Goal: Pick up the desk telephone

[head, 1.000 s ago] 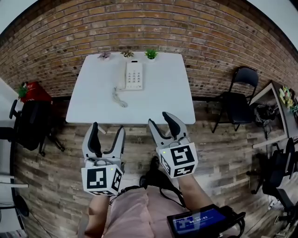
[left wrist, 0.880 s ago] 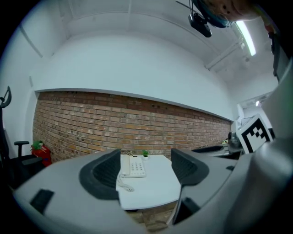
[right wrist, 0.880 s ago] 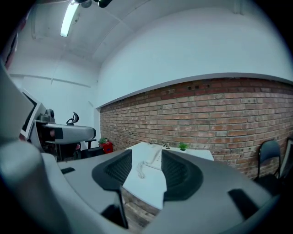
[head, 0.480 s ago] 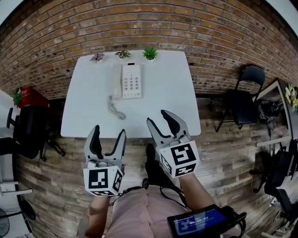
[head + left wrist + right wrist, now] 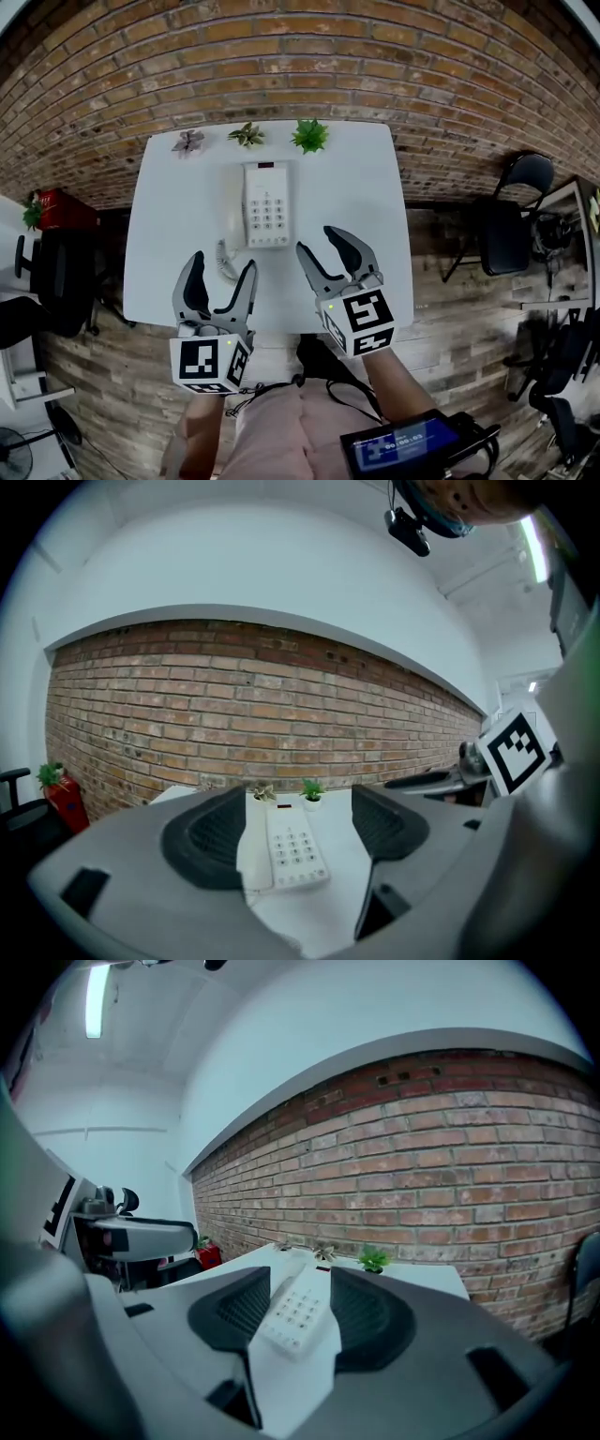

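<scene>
A white desk telephone (image 5: 265, 205) lies on the white table (image 5: 361, 211), keypad up, handset on its left side, with a coiled cord (image 5: 225, 261) trailing toward the front edge. It shows between the jaws in the left gripper view (image 5: 292, 848) and in the right gripper view (image 5: 298, 1313). My left gripper (image 5: 220, 274) hangs open over the table's front edge, short of the phone. My right gripper (image 5: 329, 244) is open too, just right of the phone's near end. Neither touches anything.
Three small potted plants (image 5: 309, 136) stand along the table's back edge against a brick wall (image 5: 281, 75). A black chair (image 5: 511, 220) stands to the right, another chair (image 5: 52, 267) and a red object (image 5: 61, 206) to the left. Wood floor lies all around.
Both grippers have come forward from over the floor to the table's front edge, closer to the phone. Their jaws stay as wide as before.
</scene>
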`<state>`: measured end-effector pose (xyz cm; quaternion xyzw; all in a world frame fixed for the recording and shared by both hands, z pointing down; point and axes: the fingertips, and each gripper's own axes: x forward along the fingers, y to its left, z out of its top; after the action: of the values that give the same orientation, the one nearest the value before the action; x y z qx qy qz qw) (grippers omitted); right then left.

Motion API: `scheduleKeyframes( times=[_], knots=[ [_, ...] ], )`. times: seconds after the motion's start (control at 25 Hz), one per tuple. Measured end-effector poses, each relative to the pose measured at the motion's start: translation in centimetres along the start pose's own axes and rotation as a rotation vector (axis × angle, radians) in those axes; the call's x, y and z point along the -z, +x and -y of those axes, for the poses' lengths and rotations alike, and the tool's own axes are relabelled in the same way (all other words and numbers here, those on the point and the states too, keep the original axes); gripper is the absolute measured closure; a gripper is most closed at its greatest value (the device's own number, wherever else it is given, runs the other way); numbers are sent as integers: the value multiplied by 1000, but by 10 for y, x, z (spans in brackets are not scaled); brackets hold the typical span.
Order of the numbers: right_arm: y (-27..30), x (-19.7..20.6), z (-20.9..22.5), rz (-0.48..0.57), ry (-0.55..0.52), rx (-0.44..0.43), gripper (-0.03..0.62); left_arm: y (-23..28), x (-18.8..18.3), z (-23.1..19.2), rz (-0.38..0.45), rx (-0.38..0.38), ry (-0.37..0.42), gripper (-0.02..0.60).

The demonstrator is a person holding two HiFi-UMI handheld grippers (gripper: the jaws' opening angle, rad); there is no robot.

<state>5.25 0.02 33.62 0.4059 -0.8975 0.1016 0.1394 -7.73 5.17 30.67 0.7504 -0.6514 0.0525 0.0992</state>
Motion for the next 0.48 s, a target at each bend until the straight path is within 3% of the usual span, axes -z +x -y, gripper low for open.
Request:
scheduleKeyframes(
  times=[0.24,0.48],
  knots=[
    [46,-14,23,-21,0,-31,388,48,-10,-13,-20,-5,-9,233],
    [84,-33,27,-37,-38,-69,387,76,-39,-34,24,-24,-29,229]
  ],
)
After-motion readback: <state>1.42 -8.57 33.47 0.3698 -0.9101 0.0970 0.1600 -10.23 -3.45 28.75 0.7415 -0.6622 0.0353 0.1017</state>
